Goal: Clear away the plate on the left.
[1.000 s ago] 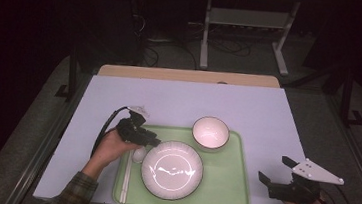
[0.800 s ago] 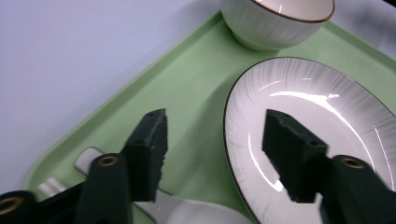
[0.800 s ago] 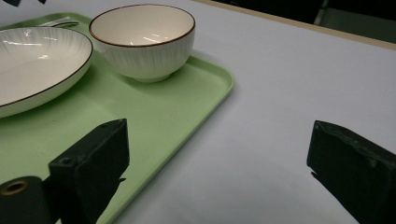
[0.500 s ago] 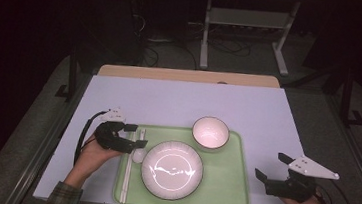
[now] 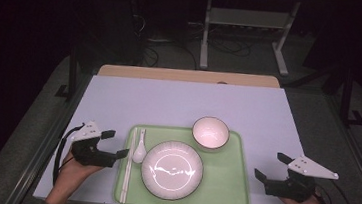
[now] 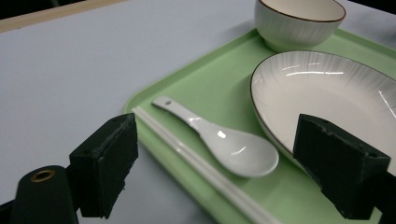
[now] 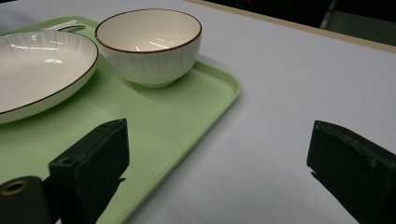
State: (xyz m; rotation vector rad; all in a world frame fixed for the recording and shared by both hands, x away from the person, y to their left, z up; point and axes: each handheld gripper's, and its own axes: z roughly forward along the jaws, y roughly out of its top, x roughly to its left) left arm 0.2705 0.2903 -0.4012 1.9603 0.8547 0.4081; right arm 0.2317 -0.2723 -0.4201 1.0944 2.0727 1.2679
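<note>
Lab: dark room, cables (image 5: 174, 43), metal stand (image 5: 246, 33)

Left gripper (image 5: 113, 144), right gripper (image 5: 269, 168): black bodies, 2 black jaws, grey triangular plates, black cables.

The high view looks forward and down over the whole table (image 5: 184, 102). Both gripper views sit low and close, sharing the tray (image 6: 205, 84) (image 7: 177, 121) and bowl (image 6: 299, 21) (image 7: 149, 44).

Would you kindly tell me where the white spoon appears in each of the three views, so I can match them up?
High view: the spoon lies at the tray's left end, between the chopsticks and the plate.
Left gripper view: the spoon lies at centre, bowl end nearest the camera, between the two open jaws.
Right gripper view: I cannot make the spoon out.
Shared landmark: the green tray.
</note>
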